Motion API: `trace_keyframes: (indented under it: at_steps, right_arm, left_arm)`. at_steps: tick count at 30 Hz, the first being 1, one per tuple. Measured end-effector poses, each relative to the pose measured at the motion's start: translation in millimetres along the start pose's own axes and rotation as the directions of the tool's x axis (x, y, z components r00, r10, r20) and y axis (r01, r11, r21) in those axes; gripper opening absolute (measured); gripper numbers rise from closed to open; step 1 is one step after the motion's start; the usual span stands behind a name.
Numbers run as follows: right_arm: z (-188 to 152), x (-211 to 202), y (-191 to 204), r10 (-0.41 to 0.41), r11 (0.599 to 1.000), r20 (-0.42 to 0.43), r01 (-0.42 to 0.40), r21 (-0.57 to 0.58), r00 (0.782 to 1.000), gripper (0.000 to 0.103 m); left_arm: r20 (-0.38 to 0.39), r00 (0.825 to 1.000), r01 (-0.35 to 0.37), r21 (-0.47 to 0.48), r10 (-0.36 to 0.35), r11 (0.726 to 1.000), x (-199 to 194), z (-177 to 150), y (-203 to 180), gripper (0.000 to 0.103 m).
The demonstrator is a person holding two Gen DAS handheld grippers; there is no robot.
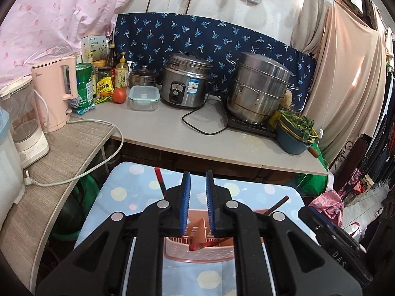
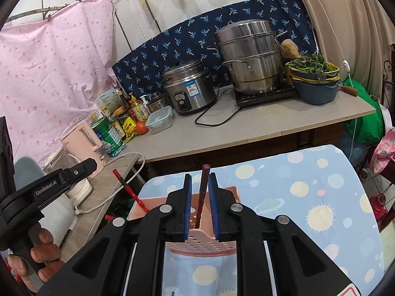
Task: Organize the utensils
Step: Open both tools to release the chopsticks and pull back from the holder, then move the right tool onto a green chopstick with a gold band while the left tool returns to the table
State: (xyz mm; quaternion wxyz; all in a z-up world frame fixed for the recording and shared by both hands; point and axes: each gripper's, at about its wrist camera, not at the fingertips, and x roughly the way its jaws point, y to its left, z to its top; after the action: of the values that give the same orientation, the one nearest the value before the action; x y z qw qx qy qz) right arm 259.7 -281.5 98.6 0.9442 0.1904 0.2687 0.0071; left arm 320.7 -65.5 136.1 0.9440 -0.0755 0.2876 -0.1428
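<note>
Right wrist view: right tongs [image 2: 200,197] clenched on dark chopstick [image 2: 204,185] standing in pink basket [image 2: 209,243] on dotted worktop [image 2: 308,197]. Left tongs [image 1: 198,197] released above basket, grasping nothing.

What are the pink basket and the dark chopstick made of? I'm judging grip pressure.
The pink basket looks like matte moulded plastic, with a regular grid of holes. The dark chopstick, between the right gripper pads, looks like lacquered wood, dull reddish-brown; possibly plastic.
</note>
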Motion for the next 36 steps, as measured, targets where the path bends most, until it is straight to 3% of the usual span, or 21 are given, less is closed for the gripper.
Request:
trace_keyframes:
  at_steps: [8,15,25,36]
  right_arm:
    - [-28.4,-34.3,7.3,-0.001,0.999,-0.027,0.001,-0.033,1.0,0.016]
    - [-87.3,-68.2,9.5,-0.014,0.997,-0.11,0.006,-0.074,0.994,0.016]
    - [-177.2,-107.6,-7.3,-0.059,0.997,-0.237,0.045,-0.062,0.97,0.016]
    - [-261.3,-126.2,-19.1,-0.089,0.995,-0.367,0.07,-0.064,0.926,0.016]
  left_arm:
    - [-0.01,0.999,-0.034,0.036,0.034,0.999,-31.1,-23.0,5.0,0.013]
    - [-0.067,0.994,-0.082,0.09,0.088,0.993,-61.7,-80.4,13.7,0.021]
    - [-0.227,0.965,-0.099,0.139,0.129,0.985,-79.2,-176.4,26.1,0.021]
    - [-0.358,0.924,-0.092,0.127,0.133,0.988,-95.5,-260.0,39.8,0.021]
